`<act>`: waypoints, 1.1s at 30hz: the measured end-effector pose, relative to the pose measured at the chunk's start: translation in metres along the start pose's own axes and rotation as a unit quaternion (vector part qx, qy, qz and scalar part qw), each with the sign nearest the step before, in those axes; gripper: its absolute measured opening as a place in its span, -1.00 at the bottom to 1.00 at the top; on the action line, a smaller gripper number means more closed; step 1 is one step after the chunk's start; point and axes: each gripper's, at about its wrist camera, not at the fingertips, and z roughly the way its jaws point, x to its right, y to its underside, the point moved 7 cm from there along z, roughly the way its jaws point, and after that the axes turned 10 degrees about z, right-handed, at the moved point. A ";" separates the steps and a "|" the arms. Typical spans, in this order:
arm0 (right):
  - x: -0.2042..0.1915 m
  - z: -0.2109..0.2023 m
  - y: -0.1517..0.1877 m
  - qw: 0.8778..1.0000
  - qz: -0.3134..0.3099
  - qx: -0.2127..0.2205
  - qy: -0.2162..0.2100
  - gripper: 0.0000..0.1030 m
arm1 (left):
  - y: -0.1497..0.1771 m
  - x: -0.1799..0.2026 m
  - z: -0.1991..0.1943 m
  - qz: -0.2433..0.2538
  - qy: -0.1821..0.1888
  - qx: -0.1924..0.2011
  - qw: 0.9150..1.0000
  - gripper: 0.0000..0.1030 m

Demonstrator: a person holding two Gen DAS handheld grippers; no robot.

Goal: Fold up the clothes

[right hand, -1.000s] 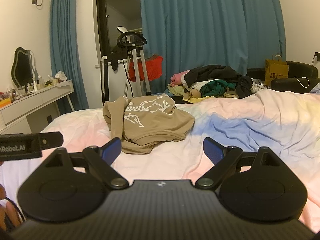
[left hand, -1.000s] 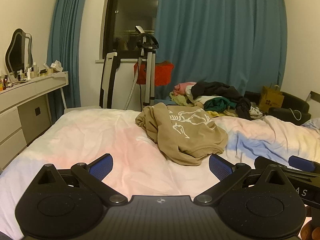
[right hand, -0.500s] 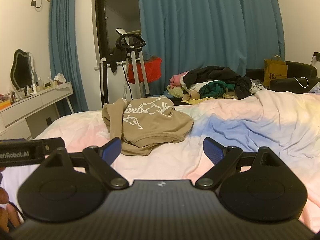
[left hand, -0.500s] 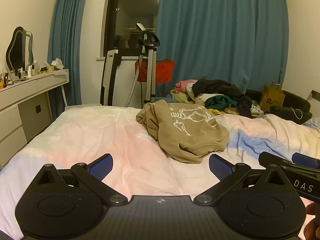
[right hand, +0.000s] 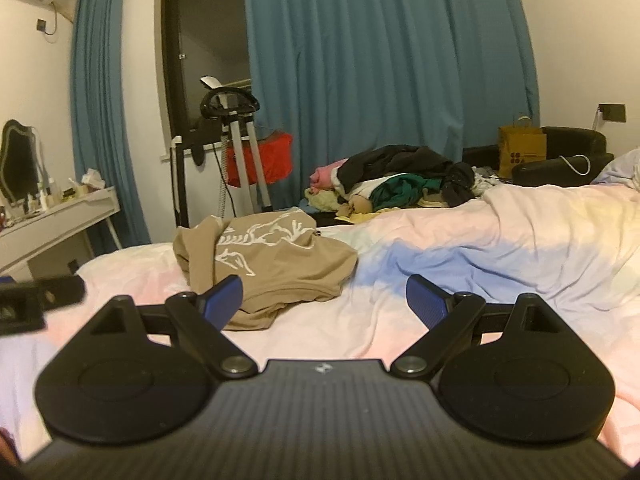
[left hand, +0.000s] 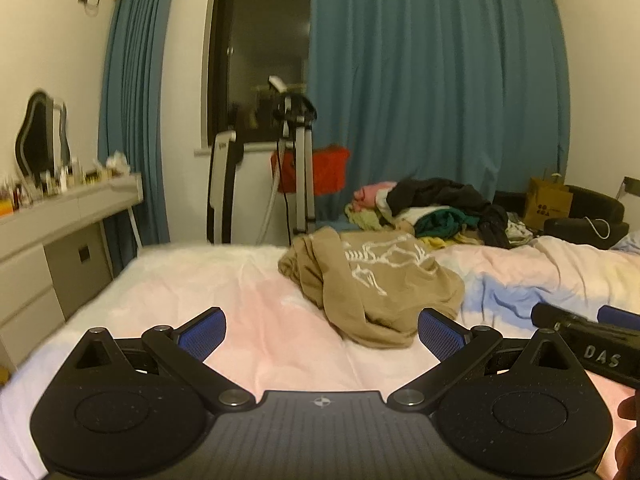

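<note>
A crumpled tan sweatshirt (left hand: 372, 280) with a white skeleton print lies on the pastel bed cover (left hand: 200, 280), near the far edge. It also shows in the right wrist view (right hand: 272, 256). My left gripper (left hand: 322, 330) is open and empty, held above the bed short of the sweatshirt. My right gripper (right hand: 324, 300) is open and empty, a little to the right of the sweatshirt's near edge. The right gripper's body shows at the right edge of the left wrist view (left hand: 588, 340).
A pile of mixed clothes (right hand: 400, 184) lies beyond the bed. A garment steamer stand (left hand: 296, 160) and a red item (left hand: 324, 168) stand by the window. A white dresser (left hand: 60, 216) with a mirror is at the left. A black chair (right hand: 560, 152) holds a paper bag.
Both grippers have tilted upward slightly and moved a little closer to the sweatshirt. Both stay open and empty. The sweatshirt has not moved.
</note>
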 end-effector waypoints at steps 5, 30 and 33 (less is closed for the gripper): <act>-0.003 0.006 0.006 1.000 0.001 -0.009 0.019 0.75 | -0.006 0.000 -0.011 0.020 0.002 0.023 1.000 0.99; -0.013 0.134 0.015 0.988 -0.006 -0.127 0.086 0.75 | -0.033 -0.068 0.032 -0.056 0.065 -0.048 0.995 0.99; -0.006 0.163 0.040 0.986 -0.012 -0.151 0.072 0.75 | -0.041 -0.060 0.073 -0.039 0.067 -0.049 0.996 0.99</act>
